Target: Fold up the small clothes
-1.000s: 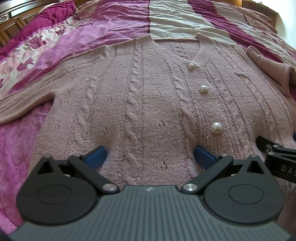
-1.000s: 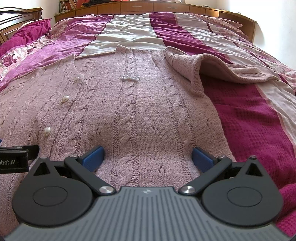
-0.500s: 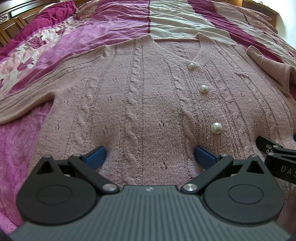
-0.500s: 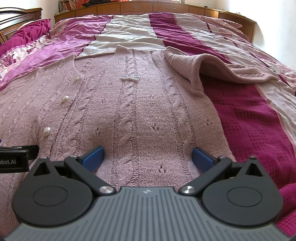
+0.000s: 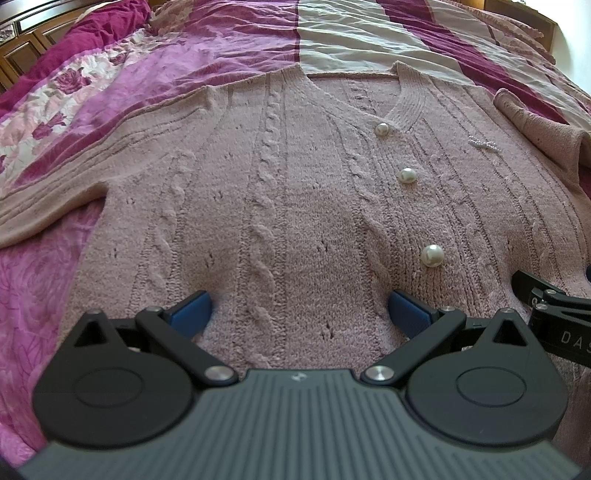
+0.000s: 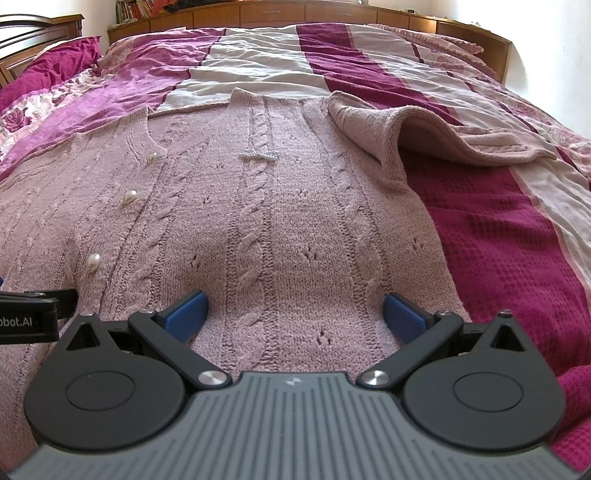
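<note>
The cardigan (image 5: 295,206) is a dusty-pink knit, soft and fuzzy, with raised cable ribs and small eyelet holes; its buttons (image 5: 432,255) look like glossy, smooth pearl, and a small beaded trim (image 6: 258,154) glints on the chest. The bedspread (image 6: 517,236) under it is cloth of several kinds: a deep magenta waffle weave, rough and matt, a smoother cream stripe with fine creases, and a slightly shiny pink floral panel (image 5: 48,110). The headboard (image 6: 332,11) is brown wood with a mild sheen. The left gripper (image 5: 298,314) and right gripper (image 6: 295,312) are matt black plastic with a ribbed grey body, polished metal pivot pins, and matt blue fingers (image 5: 188,314).
</note>
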Available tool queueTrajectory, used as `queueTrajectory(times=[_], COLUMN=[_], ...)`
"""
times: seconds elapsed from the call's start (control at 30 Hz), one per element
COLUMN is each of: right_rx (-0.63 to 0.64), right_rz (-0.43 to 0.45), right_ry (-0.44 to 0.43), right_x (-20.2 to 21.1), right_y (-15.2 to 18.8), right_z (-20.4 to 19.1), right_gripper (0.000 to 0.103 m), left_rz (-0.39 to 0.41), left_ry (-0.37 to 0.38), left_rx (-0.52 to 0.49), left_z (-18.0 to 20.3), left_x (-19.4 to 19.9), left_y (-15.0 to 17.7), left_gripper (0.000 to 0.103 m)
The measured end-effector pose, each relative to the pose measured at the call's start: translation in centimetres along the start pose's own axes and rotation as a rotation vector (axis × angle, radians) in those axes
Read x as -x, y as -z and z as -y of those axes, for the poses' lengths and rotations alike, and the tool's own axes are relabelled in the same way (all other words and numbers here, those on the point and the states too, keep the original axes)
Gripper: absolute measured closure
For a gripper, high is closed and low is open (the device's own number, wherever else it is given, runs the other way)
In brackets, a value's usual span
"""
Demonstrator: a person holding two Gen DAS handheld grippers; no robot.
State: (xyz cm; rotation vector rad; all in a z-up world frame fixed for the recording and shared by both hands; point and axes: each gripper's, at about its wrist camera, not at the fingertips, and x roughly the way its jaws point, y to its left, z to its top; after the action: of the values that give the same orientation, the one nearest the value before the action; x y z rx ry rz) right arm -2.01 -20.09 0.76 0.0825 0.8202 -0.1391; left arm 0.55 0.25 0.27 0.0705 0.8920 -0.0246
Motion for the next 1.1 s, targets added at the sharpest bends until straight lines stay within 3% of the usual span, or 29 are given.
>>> queueTrajectory(times=[0.83, 1.1], right_rx=[-0.006, -0.006], right_rz=[-0.026, -0.044], right_ry=[-0.015, -0.034], right_x=[-0.42, -0.59], right_y=[-0.49, -0.73], right_z=[0.27, 0.5], right_gripper=[0.0, 0.0], left_rz=[-0.025, -0.097], left_ry=[-0.019, 0.004], left_rx=[0.017, 0.037], left_z=[0.26, -0.2], left_x=[-0.12, -0.51], left_y=[0.1, -0.8], left_gripper=[0.0, 0.0])
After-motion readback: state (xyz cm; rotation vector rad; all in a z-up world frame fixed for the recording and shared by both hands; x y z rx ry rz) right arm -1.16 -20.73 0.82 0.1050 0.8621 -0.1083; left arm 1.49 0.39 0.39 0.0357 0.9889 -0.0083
